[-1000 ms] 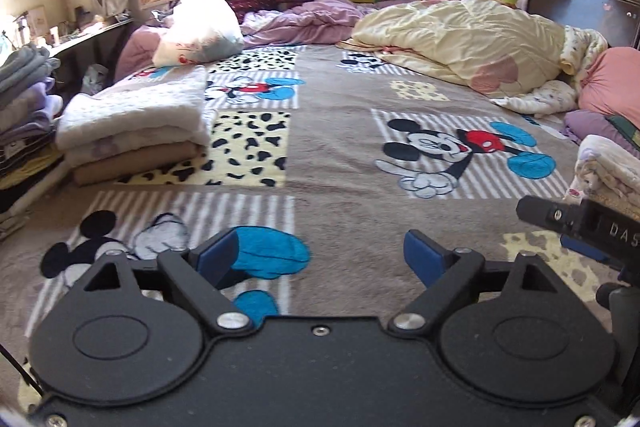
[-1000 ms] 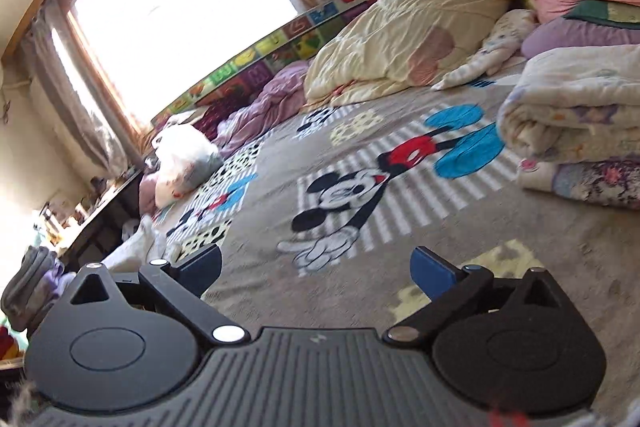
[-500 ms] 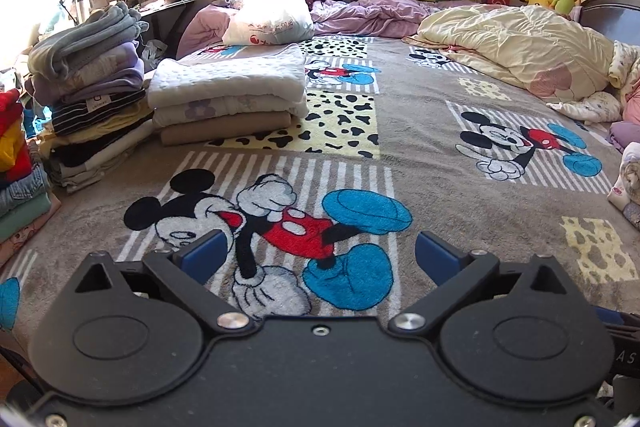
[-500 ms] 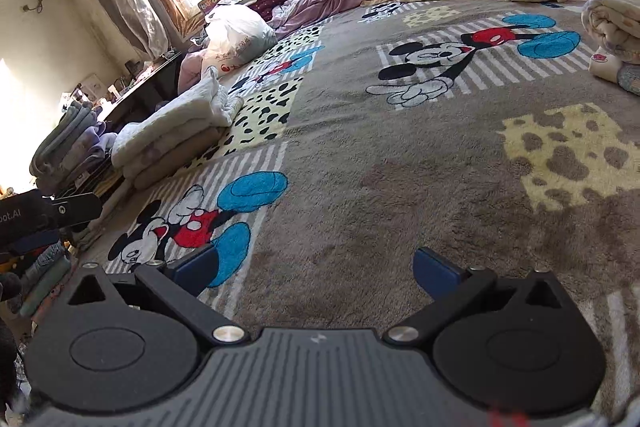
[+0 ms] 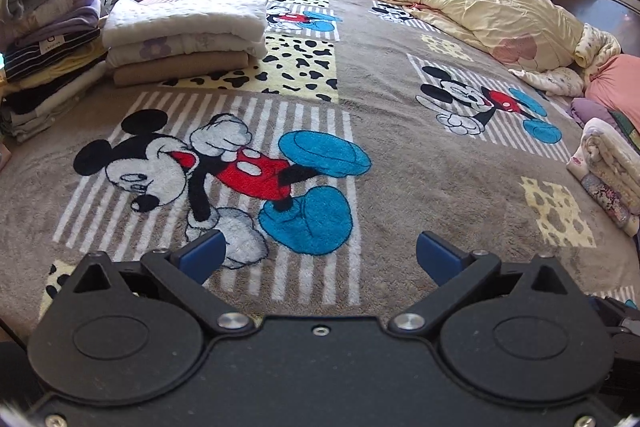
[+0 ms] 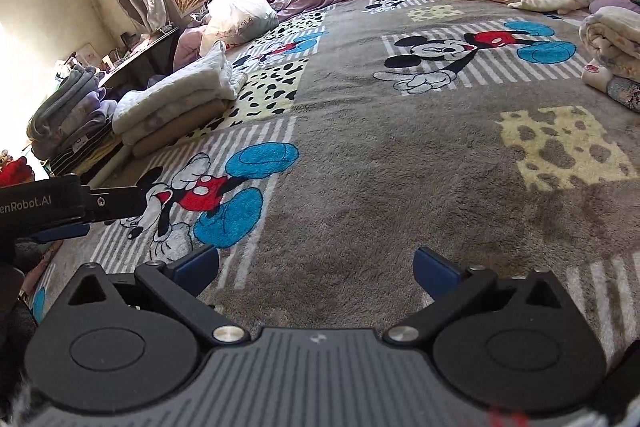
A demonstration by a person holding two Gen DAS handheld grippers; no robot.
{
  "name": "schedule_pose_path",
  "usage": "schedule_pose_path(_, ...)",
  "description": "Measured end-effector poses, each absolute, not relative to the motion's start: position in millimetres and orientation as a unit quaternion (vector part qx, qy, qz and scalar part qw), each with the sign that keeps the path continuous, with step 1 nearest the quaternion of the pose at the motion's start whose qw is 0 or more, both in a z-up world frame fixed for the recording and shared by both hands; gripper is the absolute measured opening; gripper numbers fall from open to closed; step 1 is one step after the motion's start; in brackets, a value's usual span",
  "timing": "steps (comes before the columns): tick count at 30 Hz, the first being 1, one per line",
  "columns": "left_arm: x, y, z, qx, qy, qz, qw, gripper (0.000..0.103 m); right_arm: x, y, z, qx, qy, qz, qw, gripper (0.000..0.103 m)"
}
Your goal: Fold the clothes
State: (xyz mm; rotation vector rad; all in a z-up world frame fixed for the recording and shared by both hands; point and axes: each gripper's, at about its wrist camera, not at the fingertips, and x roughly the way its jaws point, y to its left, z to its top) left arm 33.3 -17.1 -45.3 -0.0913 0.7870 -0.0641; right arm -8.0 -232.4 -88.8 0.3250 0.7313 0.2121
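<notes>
**Bed, blanket and stacks**

We see a fuzzy grey cartoon blanket (image 5: 400, 147) covering the bed; folded clothes (image 5: 184, 35) sit stacked at its left edge; our left gripper (image 5: 318, 255) and right gripper (image 6: 316, 265) hover with jaws wide, holding nothing.

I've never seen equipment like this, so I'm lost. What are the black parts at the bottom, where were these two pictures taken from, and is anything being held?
Each picture comes from a camera on a hand-held gripper, looking forward along its two blue-tipped fingers. One shows the left gripper, the other the right gripper. Both have their jaws open and hold nothing. Below them lies a Mickey blanket on a bed. A folded stack sits at the far left, a cream quilt at the back.
</notes>
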Motion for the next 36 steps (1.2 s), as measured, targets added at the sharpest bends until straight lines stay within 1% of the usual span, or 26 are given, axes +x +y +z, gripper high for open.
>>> schedule_pose_path(5, 38.0, -12.1, -55.9, -0.051, 0.391, -0.032, 0.918, 0.103, -10.1, -218.8, -81.3, 0.133, 0.357, 0.101, 0.919, 0.103)
schedule_pose_path(11, 37.2, -8.1, -56.0, -0.053, 0.388, -0.036, 0.919, 0.102, -10.1, -208.3, -74.9, 0.110, 0.360, 0.090, 0.922, 0.103)
schedule_pose_path(30, 44.2, -4.0, -61.1, -0.055, 0.392, -0.036, 0.917, 0.102, -2.1, -200.5, -76.3, 0.105, 0.367, 0.091, 0.920, 0.103)
schedule_pose_path(36, 42.5, -4.2, -61.8, -0.047, 0.382, -0.028, 0.922, 0.102, -1.6, -200.1, -76.8, 0.107, 0.370, 0.090, 0.919, 0.103)
